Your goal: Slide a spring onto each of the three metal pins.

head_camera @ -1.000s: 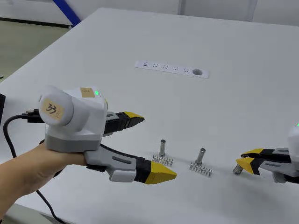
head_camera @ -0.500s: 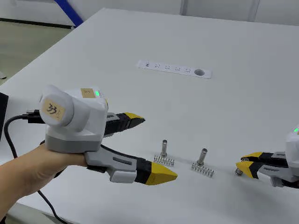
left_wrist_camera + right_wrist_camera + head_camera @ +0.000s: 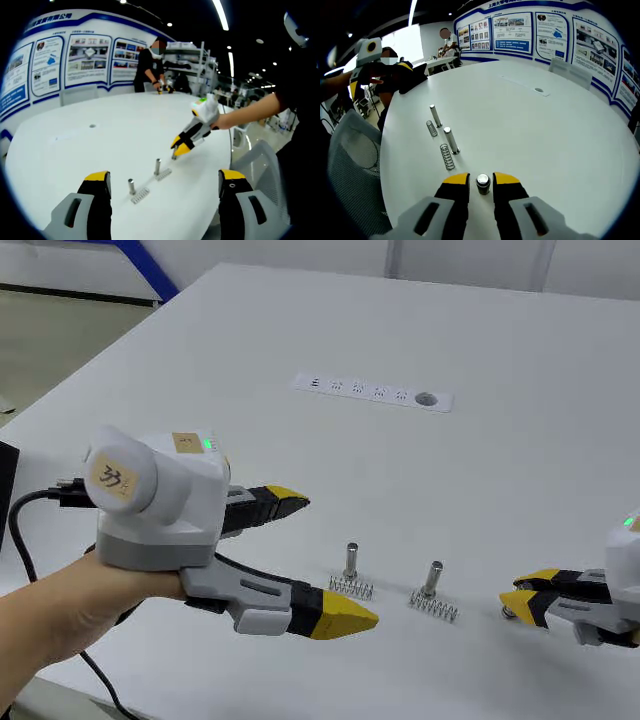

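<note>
third pin (image 3: 483,183) mostly hidden behind right gripper (image 3: 512,587) in head view; fingers narrowed around it, grip impossible to tell. left gripper (image 3: 340,559) raised over desk (image 3: 480,490), fingers wide apart, empty.

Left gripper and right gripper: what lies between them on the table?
Head view: between left gripper and right gripper, two upright pins, a spring lying beside each.

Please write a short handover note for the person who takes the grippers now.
Left gripper: open, empty, held above the table.
Right gripper: jaws close around the third pin, grip unclear; that pin seems to carry its spring.
Left pin and middle pin stand bare; left spring and middle spring lie at their feet.
Left to do: slide those two springs on.
</note>
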Motion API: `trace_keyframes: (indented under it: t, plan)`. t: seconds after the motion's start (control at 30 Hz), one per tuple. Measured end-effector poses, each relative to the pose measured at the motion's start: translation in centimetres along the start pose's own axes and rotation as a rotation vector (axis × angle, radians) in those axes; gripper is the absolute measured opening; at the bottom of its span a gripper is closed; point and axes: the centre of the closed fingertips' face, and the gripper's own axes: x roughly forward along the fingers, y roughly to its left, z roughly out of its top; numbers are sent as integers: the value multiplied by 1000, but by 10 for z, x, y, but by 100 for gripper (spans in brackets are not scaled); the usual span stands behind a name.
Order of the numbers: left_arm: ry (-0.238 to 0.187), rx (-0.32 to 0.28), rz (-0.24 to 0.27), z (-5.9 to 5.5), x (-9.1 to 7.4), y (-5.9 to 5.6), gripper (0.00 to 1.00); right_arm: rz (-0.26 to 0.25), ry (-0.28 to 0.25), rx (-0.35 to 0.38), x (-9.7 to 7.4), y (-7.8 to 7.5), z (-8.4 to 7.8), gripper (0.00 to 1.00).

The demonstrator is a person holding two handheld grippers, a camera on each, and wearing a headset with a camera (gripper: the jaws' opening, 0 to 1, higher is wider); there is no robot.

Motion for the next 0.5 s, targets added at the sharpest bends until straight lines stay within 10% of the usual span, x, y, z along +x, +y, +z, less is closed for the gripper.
trace_keyframes:
  t: [0.5]
  plan:
    - [0,2,3,1,-1,0,91,-32,-128,6,-24,5,45,23]
